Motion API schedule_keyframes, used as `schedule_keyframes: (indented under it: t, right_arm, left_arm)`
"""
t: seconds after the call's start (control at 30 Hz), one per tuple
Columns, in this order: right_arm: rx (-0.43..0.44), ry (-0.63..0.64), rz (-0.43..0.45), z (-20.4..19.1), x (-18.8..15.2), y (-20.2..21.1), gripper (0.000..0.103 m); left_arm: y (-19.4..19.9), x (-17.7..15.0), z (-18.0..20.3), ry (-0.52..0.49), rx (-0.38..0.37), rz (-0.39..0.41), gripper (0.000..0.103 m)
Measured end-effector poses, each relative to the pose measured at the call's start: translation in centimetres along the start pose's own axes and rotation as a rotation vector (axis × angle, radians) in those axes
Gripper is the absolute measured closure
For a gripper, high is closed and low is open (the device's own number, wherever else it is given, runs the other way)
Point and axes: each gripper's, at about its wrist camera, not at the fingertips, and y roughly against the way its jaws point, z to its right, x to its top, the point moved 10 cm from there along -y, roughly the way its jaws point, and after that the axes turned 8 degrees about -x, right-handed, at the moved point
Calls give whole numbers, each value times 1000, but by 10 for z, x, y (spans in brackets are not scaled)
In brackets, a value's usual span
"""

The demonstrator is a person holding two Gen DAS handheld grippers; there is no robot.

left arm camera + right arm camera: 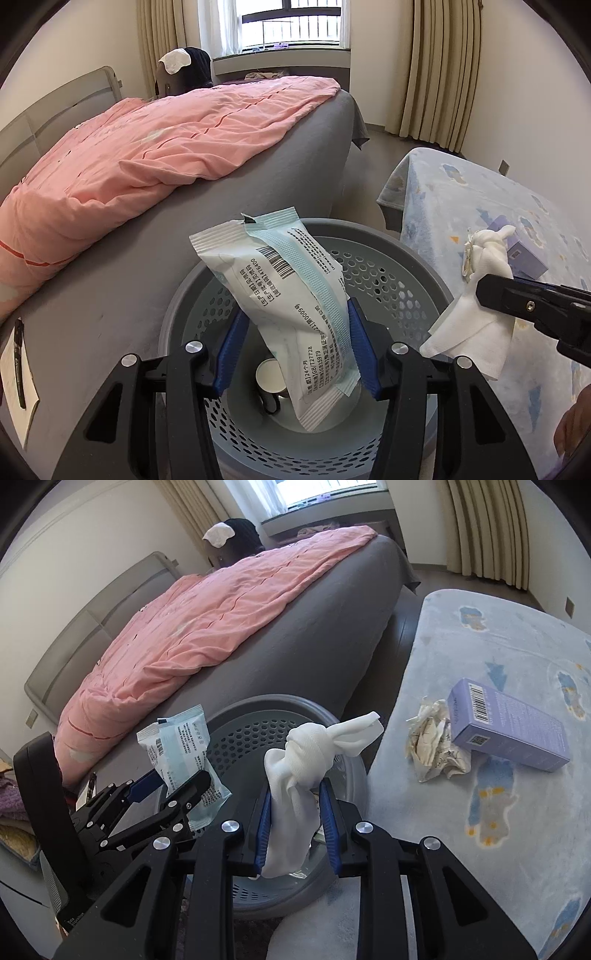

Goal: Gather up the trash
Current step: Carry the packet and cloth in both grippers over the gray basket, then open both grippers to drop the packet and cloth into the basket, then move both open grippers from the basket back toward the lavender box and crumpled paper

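My left gripper [295,354] is over the grey perforated trash basket [388,266]. A white-and-teal wipes packet [280,295] stands between its blue pads; the left pad stands a little off the packet, the right pad touches it. A white cup [269,376] lies in the basket. My right gripper [295,830] is shut on a knotted white tissue [306,764] at the basket's rim [258,705]. The right gripper also shows in the left wrist view [491,291] beside the basket. The left gripper [173,786] and packet [181,753] show in the right wrist view.
A purple box [506,723] and crumpled paper [432,742] lie on the light blue patterned cloth [480,635] to the right. A bed with a pink blanket [147,155] and grey mattress side [258,184] stands to the left. Paper with a pen [16,369] lies on the bed's edge.
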Motion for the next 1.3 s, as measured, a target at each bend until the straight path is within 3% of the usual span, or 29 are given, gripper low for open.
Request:
schedule_keyframes:
  t: [0.37,0.7,1.3]
  right_arm:
    - [19,55,-29,-9,-1,-20,76]
    - [19,45,-8,-7,2,-17,58]
    - [-25,77,3,-6,-2,-18,53]
  left_arm:
    - [5,-1,-5,12,18,14,51]
    - [5,-1,-12,37,36,15,37]
    - [8,1,-16,63,39,26,31]
